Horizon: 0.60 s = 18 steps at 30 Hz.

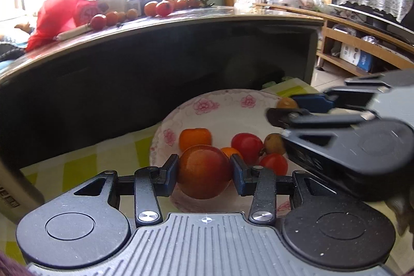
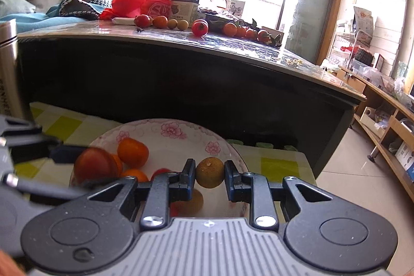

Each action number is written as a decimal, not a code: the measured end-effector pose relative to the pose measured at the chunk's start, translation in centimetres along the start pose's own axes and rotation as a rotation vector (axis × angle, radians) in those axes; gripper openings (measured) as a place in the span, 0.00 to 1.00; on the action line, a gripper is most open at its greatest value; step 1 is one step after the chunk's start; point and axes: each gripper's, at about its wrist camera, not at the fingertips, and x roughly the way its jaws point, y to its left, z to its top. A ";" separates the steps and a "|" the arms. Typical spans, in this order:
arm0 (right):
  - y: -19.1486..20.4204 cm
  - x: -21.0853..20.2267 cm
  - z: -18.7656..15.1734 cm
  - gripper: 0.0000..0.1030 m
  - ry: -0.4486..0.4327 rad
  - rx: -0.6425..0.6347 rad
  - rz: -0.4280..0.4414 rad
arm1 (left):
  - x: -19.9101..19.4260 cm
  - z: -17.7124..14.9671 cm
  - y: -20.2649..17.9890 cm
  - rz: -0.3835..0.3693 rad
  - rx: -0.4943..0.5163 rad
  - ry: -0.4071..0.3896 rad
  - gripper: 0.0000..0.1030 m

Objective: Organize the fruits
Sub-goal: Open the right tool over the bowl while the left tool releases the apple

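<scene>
- Left gripper (image 1: 204, 173) is clenched on a red-orange fruit (image 1: 204, 173) over the floral bowl (image 1: 207, 107), which holds several fruits.
- Right gripper (image 2: 209, 176) pinches a small yellow-brown fruit (image 2: 209, 172) above the bowl's right rim.
- More fruit (image 2: 199, 27) lines the dark table's (image 2: 181, 74) far edge: sorting looks partway done.

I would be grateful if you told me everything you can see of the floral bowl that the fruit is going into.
The bowl is wide, shallow and white, apparently glazed ceramic, with pink flowers printed round its inner wall. It sits upright on a yellow-and-white checked cloth, just in front of a dark table. Several red, orange and brownish fruits lie inside it. The left gripper holds a large reddish fruit over its near side, and the right gripper holds a small yellowish-brown fruit above its right rim.
</scene>
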 end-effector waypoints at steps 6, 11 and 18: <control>0.5 1.5 1.0 0.29 -0.007 -0.023 -0.003 | 0.4 0.3 -0.7 -0.009 0.025 -0.019 0.54; 0.4 2.0 1.3 0.30 0.006 -0.013 0.014 | 0.3 0.1 -0.3 -0.015 0.004 -0.026 0.54; -0.6 1.2 2.3 0.34 0.004 0.067 0.032 | -0.7 0.2 0.0 -0.018 -0.022 -0.025 0.57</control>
